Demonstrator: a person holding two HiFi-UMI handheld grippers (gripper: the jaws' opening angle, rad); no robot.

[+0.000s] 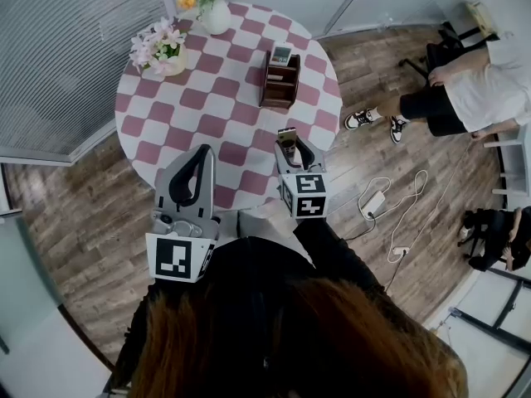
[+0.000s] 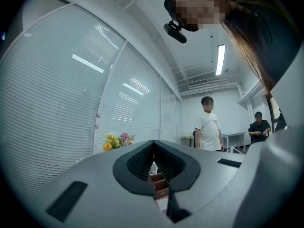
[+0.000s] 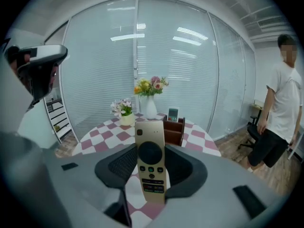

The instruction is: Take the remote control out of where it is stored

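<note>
The right gripper (image 3: 151, 171) has its 2 jaws pressed against the long sides of a gold remote control (image 3: 150, 159), clamping it around its lower half. The remote stands nearly upright, button face toward that gripper's camera, with its round black pad above the jaws and its top end clear of them. In the head view it sits over the near edge of the round table (image 1: 207, 98), right of centre. It is out of the brown wooden holder (image 1: 280, 81) and apart from it. The holder stands toward the table's far right edge, and 1 small grey handset (image 1: 280, 55) is upright in its far compartment.

The left gripper (image 1: 203, 152) hangs over the near-left edge of the table. Its jaws meet at the tips and nothing is between them. Through the slit lower down, the left gripper view shows only the holder.

A white vase (image 1: 217, 15) of yellow and pink flowers stands at the far edge of the pink-and-white checked cloth. A small pot of pale pink flowers (image 1: 166, 52) sits at the far-left edge. A person in a white shirt (image 3: 281, 103) stands on the wooden floor (image 1: 75, 214) to the right of the table. White cables (image 1: 390, 214) lie on the floor near the table's right side.
</note>
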